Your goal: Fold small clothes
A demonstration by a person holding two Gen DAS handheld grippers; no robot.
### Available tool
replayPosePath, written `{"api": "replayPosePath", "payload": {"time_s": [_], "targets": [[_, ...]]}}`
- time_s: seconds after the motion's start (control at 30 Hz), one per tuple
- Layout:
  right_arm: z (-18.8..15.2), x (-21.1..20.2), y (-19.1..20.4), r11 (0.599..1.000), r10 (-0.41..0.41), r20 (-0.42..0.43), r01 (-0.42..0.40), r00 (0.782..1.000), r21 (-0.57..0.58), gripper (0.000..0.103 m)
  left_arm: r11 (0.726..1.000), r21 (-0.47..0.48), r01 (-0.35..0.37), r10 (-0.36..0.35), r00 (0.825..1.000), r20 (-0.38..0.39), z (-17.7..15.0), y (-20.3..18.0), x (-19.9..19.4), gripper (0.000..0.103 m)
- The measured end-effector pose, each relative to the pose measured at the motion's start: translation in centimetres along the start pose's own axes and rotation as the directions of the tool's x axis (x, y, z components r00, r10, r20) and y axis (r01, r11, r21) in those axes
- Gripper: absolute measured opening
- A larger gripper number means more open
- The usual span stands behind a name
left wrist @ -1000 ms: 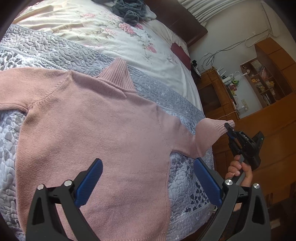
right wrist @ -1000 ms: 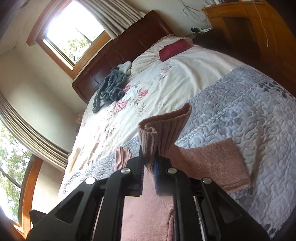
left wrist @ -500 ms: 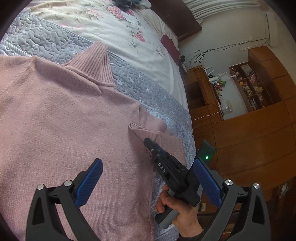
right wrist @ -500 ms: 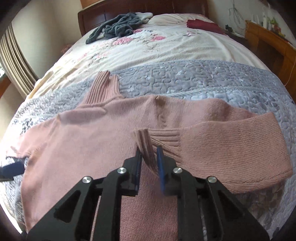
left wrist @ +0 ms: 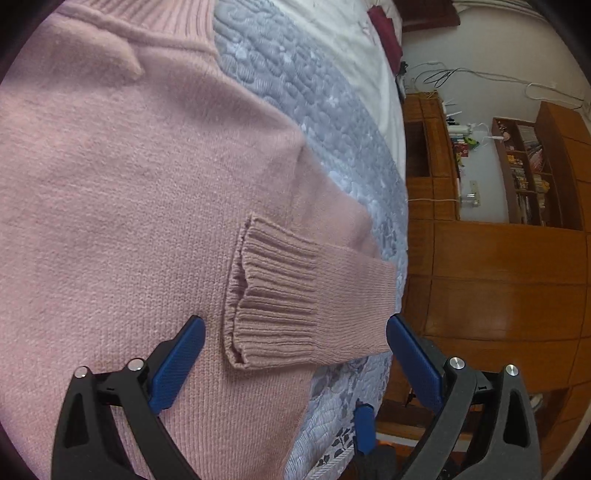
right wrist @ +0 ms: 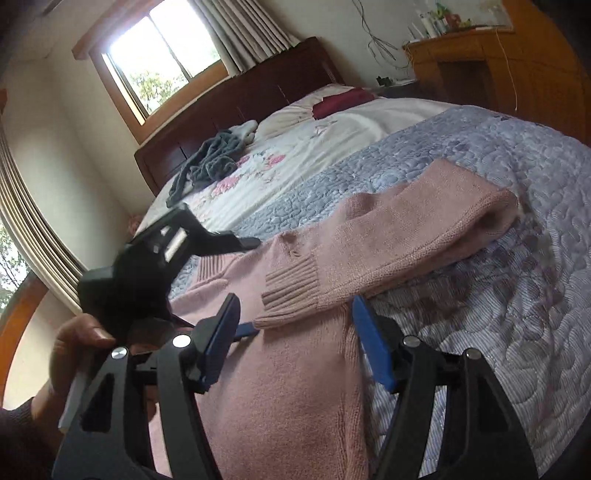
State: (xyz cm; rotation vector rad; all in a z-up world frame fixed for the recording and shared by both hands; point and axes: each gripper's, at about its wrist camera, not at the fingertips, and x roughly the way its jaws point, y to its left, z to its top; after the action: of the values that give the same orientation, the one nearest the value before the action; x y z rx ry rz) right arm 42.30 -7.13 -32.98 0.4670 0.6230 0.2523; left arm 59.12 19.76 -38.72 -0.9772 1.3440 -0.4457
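Left wrist view: pink sweater (left wrist: 129,206) lies flat on the grey quilt (left wrist: 332,122), landmark for everything else. One sleeve (left wrist: 332,295) is folded across the sweater's body, ribbed cuff (left wrist: 273,291) resting on the chest area; looks like the first fold toward a compact rectangle. Left gripper (left wrist: 295,354) hovers just over the cuff, jaws wide, holding nothing, probably ready to smooth or move on. Right gripper (right wrist: 295,332) also jaws wide and empty, straddling the cuff (right wrist: 291,291) from the sweater's hem side; judging by that, the sleeve is released. A hand (right wrist: 74,350) holding the left tool shows at the sweater's far side in the right wrist view. Collar (left wrist: 155,18) sits at the sweater's top edge. Beyond the sweater: floral bedding (right wrist: 295,147), grey clothes heap (right wrist: 210,162) near the headboard (right wrist: 240,103), dark red cloth (right wrist: 343,101). Wooden cabinets (left wrist: 498,277) beside the bed. Nothing lies on the sweater to block the next fold; the other sleeve is out of view.
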Motion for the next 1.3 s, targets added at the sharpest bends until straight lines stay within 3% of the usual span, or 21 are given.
{"api": "replayPosePath", "payload": {"time_s": [0.17, 0.27, 0.33, 0.57, 0.73, 0.87, 1.07, 1.3], "targets": [[-0.2, 1.1, -0.8, 0.998, -0.02, -0.013, 0.021, 1.0, 0.067, 0.066, 0.999, 0.044, -0.029, 0.03, 0.999, -0.022, 0.7, -1.3, 0.8, 0.093], [0.2, 0.6, -1.1, 0.995, -0.01, 0.021, 0.008, 1.0, 0.102, 0.066, 0.99, 0.043, -0.134, 0.136, 0.989, -0.052, 1.2, -1.1, 1.2, 0.017], [0.1, 0.7, -1.2, 0.994, -0.017, 0.021, 0.015, 1.0, 0.105, 0.067, 0.988, 0.046, -0.149, 0.152, 0.987, -0.053, 1.3, -1.2, 0.7, 0.007], [0.0, 1.0, -0.8, 0.994, -0.005, 0.016, 0.003, 1.0, 0.106, 0.067, 0.97, 0.209, -0.122, 0.113, 0.992, 0.054, 1.3, -7.7, -7.5, 0.006], [0.1, 1.0, -0.5, 0.995, -0.002, 0.016, 0.0, 1.0, 0.097, 0.067, 0.938, 0.301, -0.174, 0.138, 0.981, 0.135, 2.4, -11.7, -15.0, 0.006], [0.0, 1.0, -0.7, 0.994, -0.005, 0.014, 0.003, 1.0, 0.105, 0.067, 0.924, 0.316, -0.213, 0.153, 0.967, 0.205, 3.0, -12.9, -20.0, 0.006], [-0.2, 1.3, -0.6, 0.995, -0.012, 0.006, 0.012, 1.0, 0.096, 0.067, 0.92, 0.279, -0.275, 0.203, 0.944, 0.261, 4.1, -10.1, -24.7, 0.005], [-0.4, 1.6, -0.7, 0.996, -0.024, -0.002, 0.024, 1.0, 0.089, 0.067, 0.939, 0.147, -0.312, 0.268, 0.928, 0.26, 5.6, -1.9, -27.3, 0.005]]}}
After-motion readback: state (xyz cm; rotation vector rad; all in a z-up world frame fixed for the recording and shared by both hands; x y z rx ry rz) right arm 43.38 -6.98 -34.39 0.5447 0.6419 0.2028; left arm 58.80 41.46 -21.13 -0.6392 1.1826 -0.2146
